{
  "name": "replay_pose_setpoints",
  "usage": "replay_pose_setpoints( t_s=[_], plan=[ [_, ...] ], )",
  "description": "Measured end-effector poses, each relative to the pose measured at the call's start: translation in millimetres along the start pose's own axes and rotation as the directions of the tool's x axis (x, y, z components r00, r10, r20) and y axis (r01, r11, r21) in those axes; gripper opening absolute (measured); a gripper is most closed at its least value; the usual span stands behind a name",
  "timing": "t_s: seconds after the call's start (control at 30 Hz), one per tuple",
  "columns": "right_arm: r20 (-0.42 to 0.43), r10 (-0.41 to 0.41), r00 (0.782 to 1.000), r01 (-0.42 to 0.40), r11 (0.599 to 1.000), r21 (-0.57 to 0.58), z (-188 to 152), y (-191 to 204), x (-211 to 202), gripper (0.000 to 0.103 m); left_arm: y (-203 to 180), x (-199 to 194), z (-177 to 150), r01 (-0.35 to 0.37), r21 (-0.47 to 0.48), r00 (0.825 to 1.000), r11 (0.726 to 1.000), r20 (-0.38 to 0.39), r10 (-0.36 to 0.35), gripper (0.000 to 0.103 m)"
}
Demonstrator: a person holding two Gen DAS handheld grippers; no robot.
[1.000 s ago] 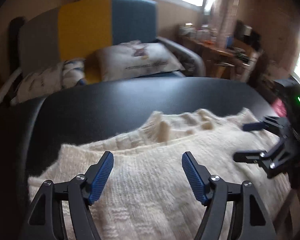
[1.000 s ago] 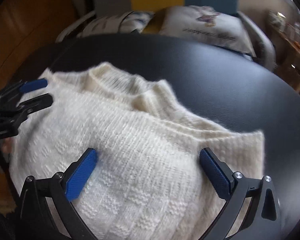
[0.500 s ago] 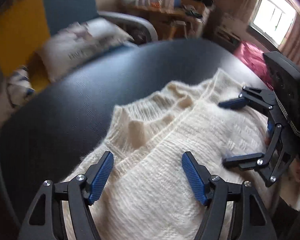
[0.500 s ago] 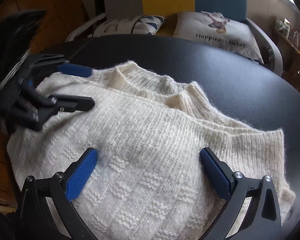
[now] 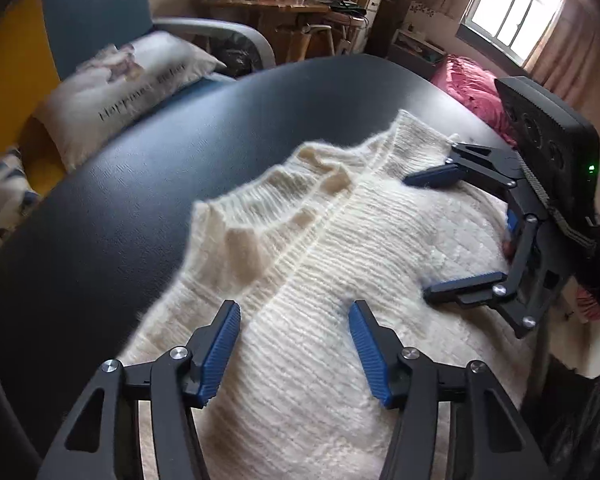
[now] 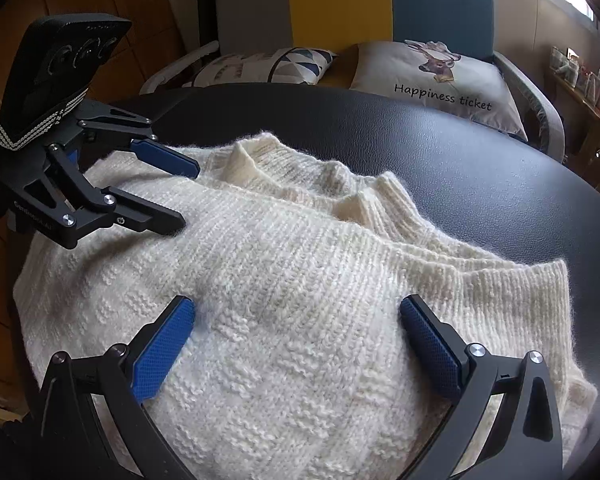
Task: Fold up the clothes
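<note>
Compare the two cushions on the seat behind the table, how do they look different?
The right cushion is pale grey with a deer picture and the words "Happiness ticket"; the left cushion has a blue and grey triangle pattern with no lettering that can be seen. The right cushion shows almost whole, while the left cushion is partly hidden behind the table. Both lean on the same seat.

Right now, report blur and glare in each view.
Left wrist view: window blown out, cushion and sweater edge smeared. Right wrist view: sharp, cushion text legible, soft sheen on table. Both bowed by fisheye.
</note>
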State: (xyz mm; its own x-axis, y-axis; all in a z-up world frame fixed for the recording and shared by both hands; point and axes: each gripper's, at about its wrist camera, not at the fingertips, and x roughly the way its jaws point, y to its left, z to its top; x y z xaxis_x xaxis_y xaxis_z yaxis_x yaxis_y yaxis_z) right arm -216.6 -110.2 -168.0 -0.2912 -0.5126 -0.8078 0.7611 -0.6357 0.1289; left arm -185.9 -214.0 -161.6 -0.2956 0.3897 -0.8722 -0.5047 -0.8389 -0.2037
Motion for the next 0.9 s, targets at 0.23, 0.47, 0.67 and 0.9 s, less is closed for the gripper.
replay_pose_setpoints(
  t_s=[0.23,0.47,0.67,0.9],
  plan=[
    [-0.017,-0.031,0.999,0.031,0.999,0.030,6.0,1.2,-2.3,0.103,-13.4,-8.2,-2.4,-0.012,0.018,0.999,1.000,0.052,0.011,0.007],
    [-0.008,-0.114,0.993,0.114,0.988,0.107,8.1,-12.1,-3.2,0.103,-13.1,-7.1,-6.4,-0.109,-0.059,0.983,0.992,0.144,0.117,0.006],
    [0.017,-0.138,0.990,0.135,0.984,0.119,2.9,-13.8,1.5,0.103,-14.9,4.3,-7.4,-0.180,-0.171,0.957,0.969,0.196,0.213,0.006],
    [0.015,-0.118,0.993,0.116,0.987,0.112,2.8,-10.3,2.4,0.103,-7.0,-31.3,-14.3,-0.207,-0.245,0.922,0.947,0.274,0.273,0.020]
  ],
)
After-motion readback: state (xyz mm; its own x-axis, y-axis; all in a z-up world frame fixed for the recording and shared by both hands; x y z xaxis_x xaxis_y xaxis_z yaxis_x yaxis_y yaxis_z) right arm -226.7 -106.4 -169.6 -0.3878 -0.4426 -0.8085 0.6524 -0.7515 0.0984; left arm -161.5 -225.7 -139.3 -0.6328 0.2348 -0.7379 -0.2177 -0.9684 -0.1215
